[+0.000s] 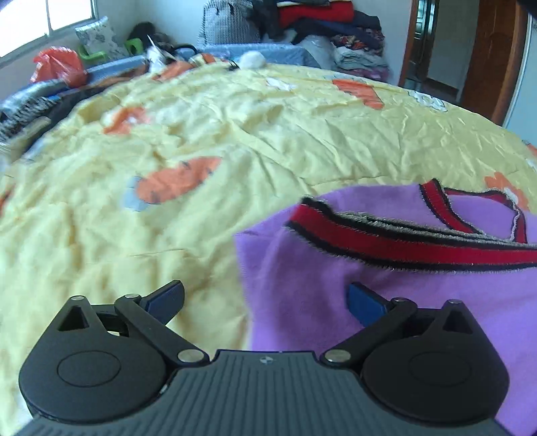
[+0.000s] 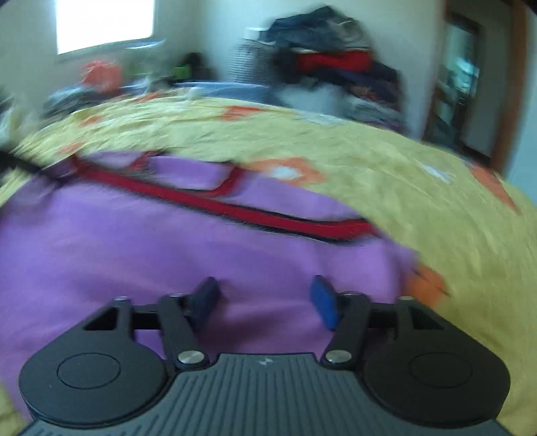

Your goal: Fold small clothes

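Both handheld grippers hover low over a purple garment (image 1: 386, 295) with red-and-black trim, spread on a yellow bedspread (image 1: 201, 141) printed with orange shapes. Left gripper (image 1: 265, 302): jaws wide, one blue pad over the bedspread, the other over the fabric's edge. Right gripper (image 2: 265, 300): jaws apart above the cloth, gripping nothing. Stacked clothes (image 1: 322, 30) line the far wall.
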Demonstrator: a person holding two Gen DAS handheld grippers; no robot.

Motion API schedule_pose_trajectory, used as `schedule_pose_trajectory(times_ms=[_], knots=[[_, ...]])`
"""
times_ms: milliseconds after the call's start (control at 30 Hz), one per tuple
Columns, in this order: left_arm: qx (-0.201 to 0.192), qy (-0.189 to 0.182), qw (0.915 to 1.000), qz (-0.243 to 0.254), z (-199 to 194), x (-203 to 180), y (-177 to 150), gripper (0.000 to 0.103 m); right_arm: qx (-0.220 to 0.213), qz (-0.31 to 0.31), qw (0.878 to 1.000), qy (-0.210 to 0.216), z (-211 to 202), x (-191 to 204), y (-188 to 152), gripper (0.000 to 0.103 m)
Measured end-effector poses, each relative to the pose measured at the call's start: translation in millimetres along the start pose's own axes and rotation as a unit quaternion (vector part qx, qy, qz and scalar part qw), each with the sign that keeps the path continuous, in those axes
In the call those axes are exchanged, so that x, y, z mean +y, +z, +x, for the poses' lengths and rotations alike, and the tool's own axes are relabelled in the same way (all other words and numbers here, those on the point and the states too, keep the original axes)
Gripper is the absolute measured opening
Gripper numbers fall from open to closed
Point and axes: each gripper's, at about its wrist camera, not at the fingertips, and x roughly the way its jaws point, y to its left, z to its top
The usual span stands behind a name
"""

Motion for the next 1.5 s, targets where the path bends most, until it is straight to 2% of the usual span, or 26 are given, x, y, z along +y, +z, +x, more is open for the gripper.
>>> schedule_pose_trajectory(times_ms=[67,100,133,200,267,333,367,400,467,533,600,700,733,833,867,900,933,1000,1067,1133,1167,1267,1333,1367,1433,1500], knots=[[-0.020,-0.023,0.9995,-0.012,-31.4,-1.4,-4.4,0.101,0.012,0.024,1.000,-0.008,-14.7,-3.8,8.1,0.068],[-0.033,-0.053,0.9979,-0.019,-48.1,-5.0,-8.6,0.102,0.011,0.051,0.999,0.000,-23.3,-1.8,10.8,0.081],[-0.046,-0.081,0.9955,-0.020,-63.0,-11.2,-15.1,0.103,0.001,0.077,0.997,0.015,-33.1,3.7,11.6,0.103],[-0.054,-0.101,0.9934,-0.008,-79.4,-32.7,-29.5,0.103,-0.052,0.093,0.994,0.027,-51.3,29.6,3.4,0.103],[-0.040,-0.105,0.9936,0.007,-83.2,-51.4,-48.1,0.103,-0.081,0.066,0.994,-0.010,-64.1,64.9,-7.7,0.103],[-0.015,-0.091,0.9952,0.034,-77.1,-62.3,-67.1,0.101,-0.026,0.009,0.999,-0.046,-55.4,94.9,-19.8,0.103],[0.001,-0.078,0.9960,0.045,-71.3,-63.1,-77.7,0.095,0.007,-0.009,0.999,-0.041,-46.8,101.5,-30.9,0.103],[0.012,-0.074,0.9956,0.056,-67.5,-62.3,-88.0,0.096,0.045,-0.013,0.998,-0.033,-36.8,103.9,-42.3,0.103],[0.003,-0.051,0.9942,0.095,-71.8,-59.8,-105.0,0.101,0.039,0.011,0.999,-0.032,-42.6,98.8,-61.0,0.103],[0.021,-0.066,0.9953,0.068,-78.7,-43.0,-118.5,0.103,0.060,0.012,0.997,-0.037,-54.9,98.6,-69.1,0.103],[0.016,-0.065,0.9949,0.075,-90.0,-31.0,-132.4,0.103,0.060,0.007,0.997,-0.038,-67.0,100.1,-79.9,0.103],[0.028,-0.057,0.9963,0.057,-101.6,-11.4,-131.6,0.099,0.075,0.014,0.997,-0.021,-81.6,94.4,-77.0,0.103],[0.018,-0.059,0.9970,0.047,-108.6,-7.0,-128.7,0.093,0.062,0.020,0.998,-0.013,-90.7,91.7,-74.1,0.103],[-0.013,-0.078,0.9957,0.049,-120.2,-10.2,-123.5,0.101,0.025,0.048,0.998,-0.014,-97.0,81.5,-66.1,0.103],[-0.008,-0.067,0.9959,0.060,-115.9,-15.0,-124.3,0.100,0.011,0.041,0.999,-0.014,-93.4,80.3,-66.0,0.103],[0.007,-0.057,0.9958,0.071,-107.5,-19.4,-126.6,0.098,0.023,0.022,0.999,-0.023,-84.7,80.9,-68.5,0.103],[0.028,-0.056,0.9954,0.073,-97.5,-20.6,-130.6,0.102,0.069,0.004,0.997,-0.045,-70.0,80.9,-72.1,0.103],[0.009,-0.061,0.9957,0.069,-97.8,-14.0,-140.3,0.103,0.044,0.007,0.999,-0.029,-77.6,71.6,-88.0,0.103],[0.020,-0.054,0.9962,0.065,-104.6,-6.6,-144.6,0.103,0.067,0.002,0.997,-0.029,-89.0,69.6,-91.0,0.103],[0.033,-0.057,0.9961,0.060,-114.5,-2.7,-140.4,0.097,0.105,-0.030,0.994,-0.028,-93.7,73.6,-82.2,0.103],[0.024,-0.068,0.9956,0.059,-120.1,-1.8,-134.6,0.098,0.093,-0.033,0.995,-0.022,-98.0,73.1,-75.5,0.103],[-0.023,-0.084,0.9949,0.050,-122.6,-15.2,-100.9,0.103,0.004,0.013,1.000,-0.027,-97.4,72.2,-44.6,0.103],[-0.039,-0.101,0.9933,0.041,-102.0,-29.2,-71.2,0.103,-0.068,0.022,0.996,-0.048,-82.3,78.3,-25.8,0.103],[-0.045,-0.099,0.9934,0.037,-88.2,-37.4,-57.0,0.103,-0.068,0.012,0.996,-0.051,-65.3,78.8,-14.7,0.103],[-0.032,-0.097,0.9942,0.031,-51.9,-48.5,-31.2,0.103,-0.038,0.026,0.999,-0.011,-32.4,75.2,5.3,0.103],[-0.010,-0.066,0.9976,0.017,-15.3,-52.1,-15.5,0.096,0.012,0.026,1.000,-0.011,0.5,75.9,13.0,0.103]])
